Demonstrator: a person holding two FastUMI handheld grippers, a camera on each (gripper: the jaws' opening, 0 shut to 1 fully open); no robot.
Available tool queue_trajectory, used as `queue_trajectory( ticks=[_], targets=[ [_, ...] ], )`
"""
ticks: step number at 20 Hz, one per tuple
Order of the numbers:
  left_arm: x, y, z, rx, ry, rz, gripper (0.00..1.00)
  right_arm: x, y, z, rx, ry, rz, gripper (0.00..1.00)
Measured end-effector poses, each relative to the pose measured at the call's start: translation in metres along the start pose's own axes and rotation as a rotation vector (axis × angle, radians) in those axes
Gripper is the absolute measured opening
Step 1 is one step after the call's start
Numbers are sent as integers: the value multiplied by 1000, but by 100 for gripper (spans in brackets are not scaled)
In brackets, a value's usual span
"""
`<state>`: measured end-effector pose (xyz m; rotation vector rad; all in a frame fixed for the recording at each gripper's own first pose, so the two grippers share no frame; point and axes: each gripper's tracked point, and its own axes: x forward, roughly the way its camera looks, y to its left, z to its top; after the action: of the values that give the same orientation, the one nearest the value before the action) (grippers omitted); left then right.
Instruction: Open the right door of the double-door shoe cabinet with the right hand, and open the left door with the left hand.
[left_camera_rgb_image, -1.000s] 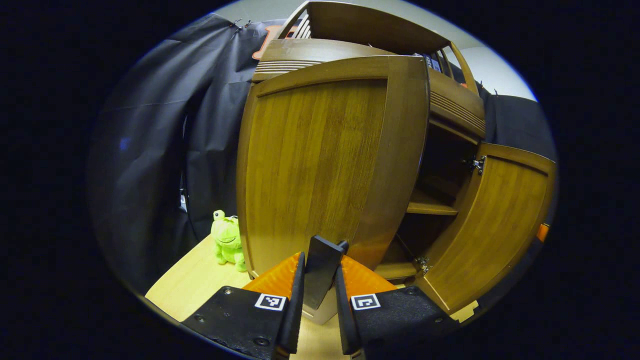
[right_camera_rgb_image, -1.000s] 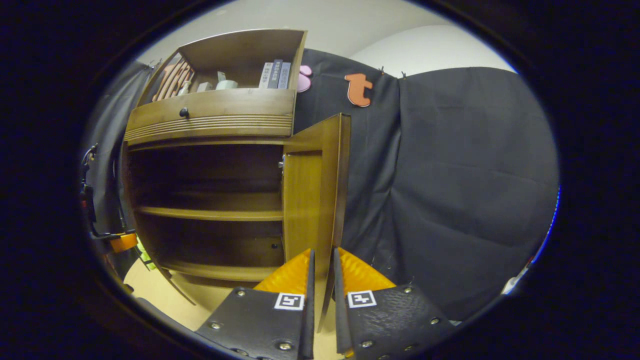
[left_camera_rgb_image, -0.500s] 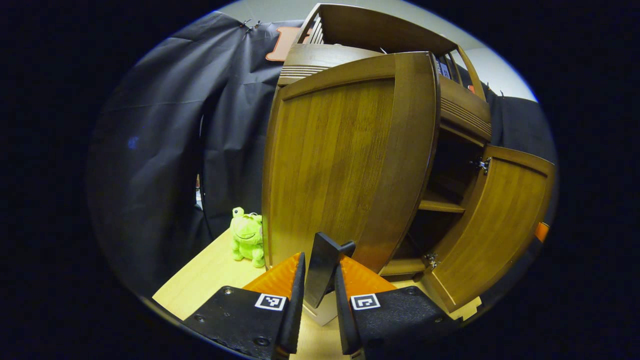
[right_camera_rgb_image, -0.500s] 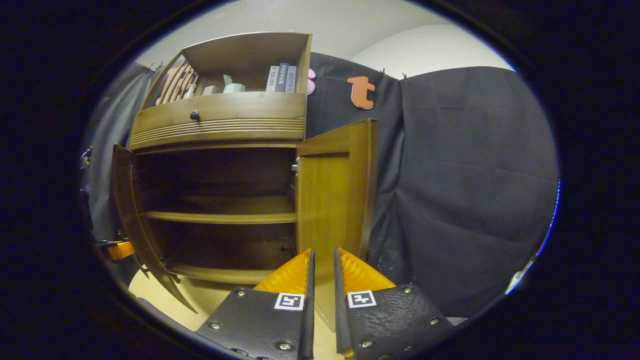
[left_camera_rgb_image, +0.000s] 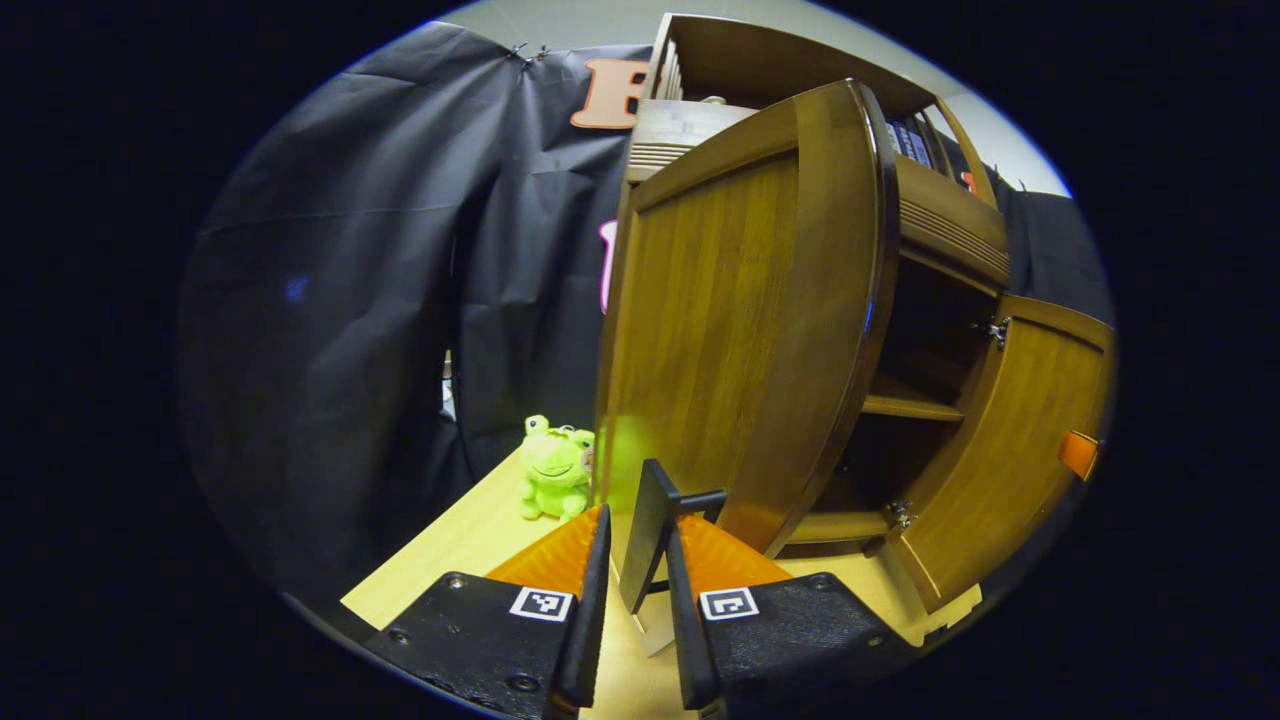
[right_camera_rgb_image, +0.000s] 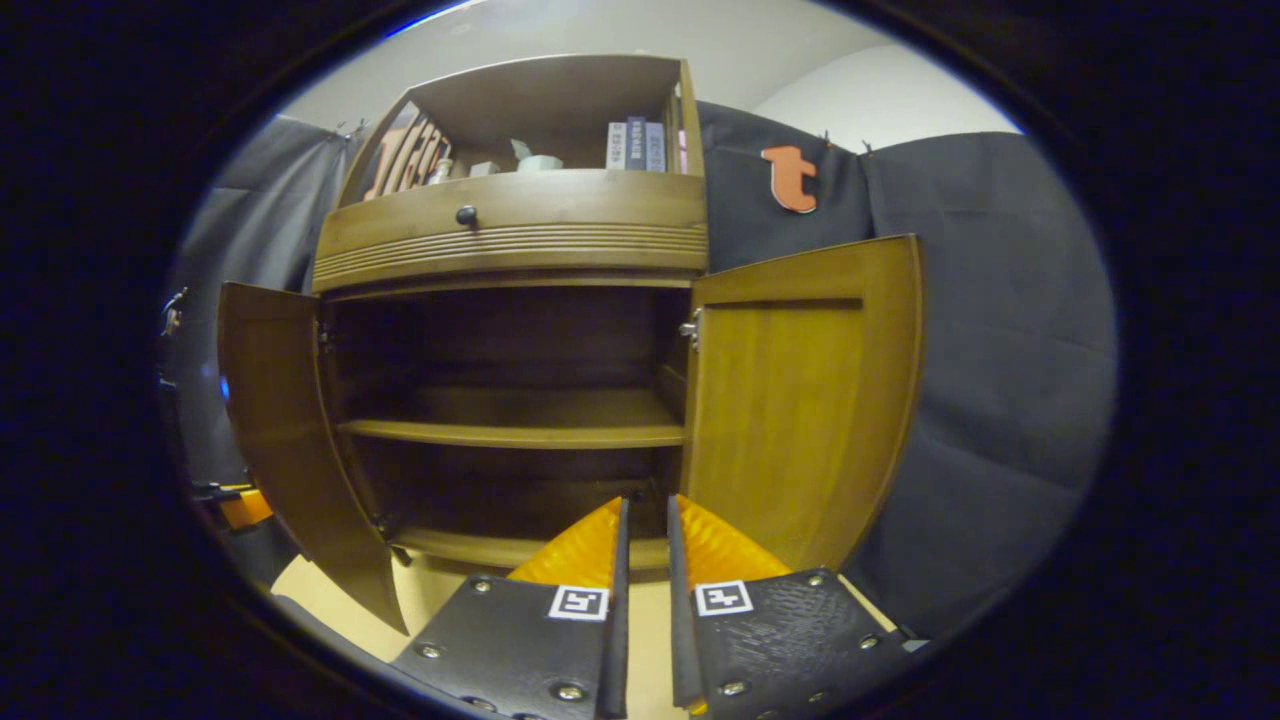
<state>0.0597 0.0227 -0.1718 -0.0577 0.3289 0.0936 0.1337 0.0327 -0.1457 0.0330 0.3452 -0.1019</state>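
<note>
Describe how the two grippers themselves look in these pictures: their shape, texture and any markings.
In the left gripper view, the left gripper has two wedge-shaped fingers with a ribbed surface, on flat bodies fixed with screws. Each body carries a small square black-and-white marker. The right gripper in the right gripper view is built the same way, with its own pair of markers and shiny screws.

The left gripper (left_camera_rgb_image: 633, 560) is reaching forward with its fingers closing on a dark handle (left_camera_rgb_image: 650, 520) between them, while the right gripper (right_camera_rgb_image: 642, 560) is pointing level and forward, its fingers drawn nearly together around nothing, a narrow gap showing between them.
</note>
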Motion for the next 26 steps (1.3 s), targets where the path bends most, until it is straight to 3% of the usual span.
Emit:
queue_trajectory(
  ticks=[1,2,3,15,18,19,20,26],
  targets=[
    [-3,4,1,-4,-2,11,36,0,4,-1,-3,4,16,17],
    [-10,11,5,3,-5,38,28,0,7,0,-3,5,34,17],
    [-2,18,2,8,-10,51,26,2,11,-1,-2,6,51,17],
    [-21,75,12,-38,-57,266,27,8,41,-2,-21,-3,214,17],
    [-29,70,16,-56,-69,261,27,10,46,-1,-30,-7,241,17],
    [-31,70,19,-48,-70,266,18,11,48,-1,-30,-10,248,17],
    [-32,67,20,-40,-73,261,18,12,48,-1,-31,-12,253,17],
    [-28,12,37,-19,-97,154,19,14,47,1,-17,-26,256,18]
  ],
)
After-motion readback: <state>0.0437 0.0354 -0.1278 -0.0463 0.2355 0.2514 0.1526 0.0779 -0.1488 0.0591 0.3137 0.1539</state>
